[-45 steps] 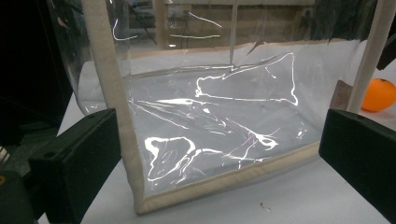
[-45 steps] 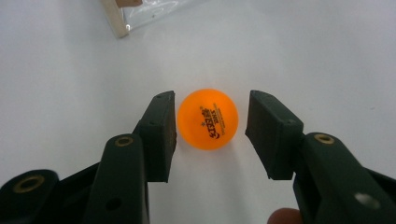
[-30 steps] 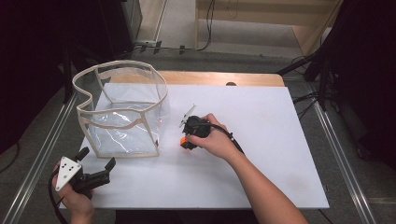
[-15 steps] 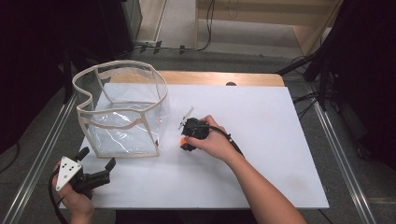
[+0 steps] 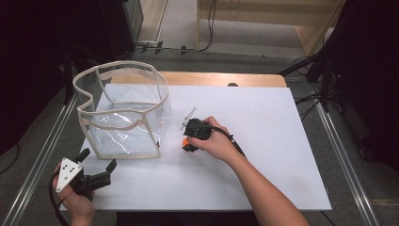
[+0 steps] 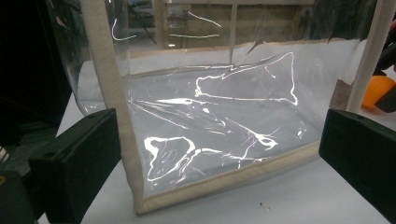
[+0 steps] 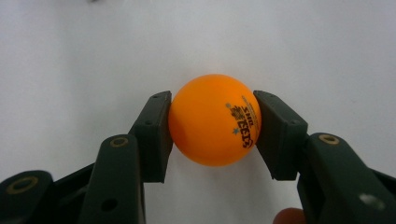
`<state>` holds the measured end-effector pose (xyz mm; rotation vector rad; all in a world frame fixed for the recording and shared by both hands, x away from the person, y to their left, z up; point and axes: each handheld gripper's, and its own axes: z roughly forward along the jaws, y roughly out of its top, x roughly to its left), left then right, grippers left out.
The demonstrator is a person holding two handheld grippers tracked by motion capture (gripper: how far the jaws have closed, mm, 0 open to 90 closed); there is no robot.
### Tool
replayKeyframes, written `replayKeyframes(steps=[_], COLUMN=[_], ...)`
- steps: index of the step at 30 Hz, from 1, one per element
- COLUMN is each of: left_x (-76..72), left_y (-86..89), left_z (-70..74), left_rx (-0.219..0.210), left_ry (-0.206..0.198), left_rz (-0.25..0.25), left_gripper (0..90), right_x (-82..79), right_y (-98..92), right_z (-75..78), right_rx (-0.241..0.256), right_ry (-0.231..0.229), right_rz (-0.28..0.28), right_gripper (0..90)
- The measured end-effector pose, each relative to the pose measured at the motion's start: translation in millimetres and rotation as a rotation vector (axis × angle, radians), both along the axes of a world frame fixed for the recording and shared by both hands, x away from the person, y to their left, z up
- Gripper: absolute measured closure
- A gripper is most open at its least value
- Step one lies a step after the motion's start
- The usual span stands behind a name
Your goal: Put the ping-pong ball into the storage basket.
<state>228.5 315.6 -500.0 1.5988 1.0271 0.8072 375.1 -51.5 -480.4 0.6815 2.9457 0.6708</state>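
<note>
While the white table (image 5: 263, 141) lay beneath both tools, the clear bag (image 5: 123, 113) stood just ahead of the left gripper (image 5: 96, 169), whose jaws gaped wide with nothing between them. Between the right gripper's (image 7: 212, 122) fingers sat the orange ball (image 7: 213, 119), clamped from both sides. Judging by this, the grasp was made; lifting and carrying it over the bag's rim seemed next.

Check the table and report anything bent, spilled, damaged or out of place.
Only the clear bag stands out: its top rim is buckled inward on the left side, and its plastic walls are creased. Nothing is spilled. The right gripper holds the orange ball squarely between its fingers, and the left gripper sits open near the bag's front corner.
</note>
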Motion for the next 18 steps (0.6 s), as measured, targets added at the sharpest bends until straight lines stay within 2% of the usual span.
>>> replayKeyframes(steps=[10,18], left_x=[0.0,0.0], left_y=[-0.2,-0.3], left_z=[0.0,0.1], left_rx=[0.003,0.004], left_ry=[0.001,0.001], left_rz=[0.0,0.0], left_gripper=[0.0,0.0], right_x=[1.9,3.5], right_y=[-7.1,-11.4], right_z=[15.5,27.0], right_rx=[0.041,0.065], right_ry=[-0.009,0.005], right_rz=[0.001,-0.005], right_gripper=[47.8,47.8])
